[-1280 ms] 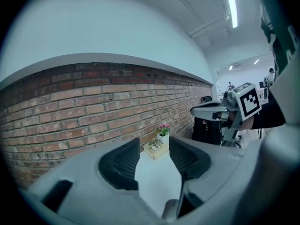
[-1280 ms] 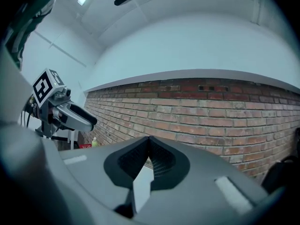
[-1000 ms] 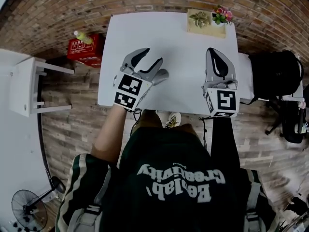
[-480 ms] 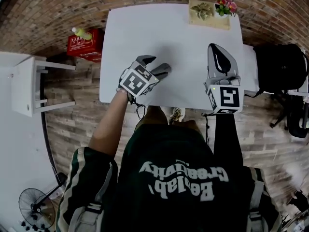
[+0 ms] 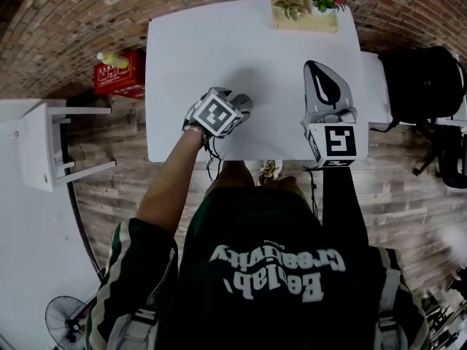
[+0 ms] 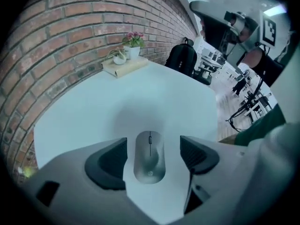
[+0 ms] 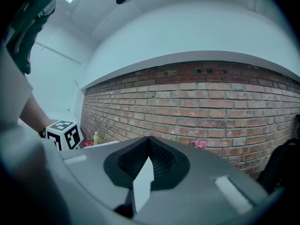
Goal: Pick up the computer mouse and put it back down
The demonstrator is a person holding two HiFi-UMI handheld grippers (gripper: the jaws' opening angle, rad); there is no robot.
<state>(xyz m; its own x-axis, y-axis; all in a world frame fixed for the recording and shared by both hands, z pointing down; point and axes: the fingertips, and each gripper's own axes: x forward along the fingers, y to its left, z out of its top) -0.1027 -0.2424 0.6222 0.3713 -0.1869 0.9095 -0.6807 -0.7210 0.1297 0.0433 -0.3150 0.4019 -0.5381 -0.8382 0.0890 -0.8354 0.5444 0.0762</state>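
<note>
Left gripper (image 6: 153, 149), whose jaws have just been opening, stands released astride the computer mouse (image 6: 150, 156), which lies untouched on the white surface (image 6: 93, 107). Right gripper (image 7: 149, 149) is clenched on nothing, at right. Advisable: keep the mouse centred and move straight, without nudging it.

Quick headcount: one table (image 5: 190, 49), one mouse (image 6: 150, 156). Two grippers: left (image 5: 235, 104), whose jaws have just been opening with the mouse between them, and right (image 5: 314, 70). One board (image 5: 321, 22) with two potted plants, one pink (image 6: 133, 43), one green (image 6: 118, 56). Around the table: one red box (image 5: 117, 79), one bottle (image 5: 109, 59), one backpack (image 5: 419, 86), one stool (image 5: 44, 144), one fan (image 5: 69, 319). One person (image 5: 270, 268).
</note>
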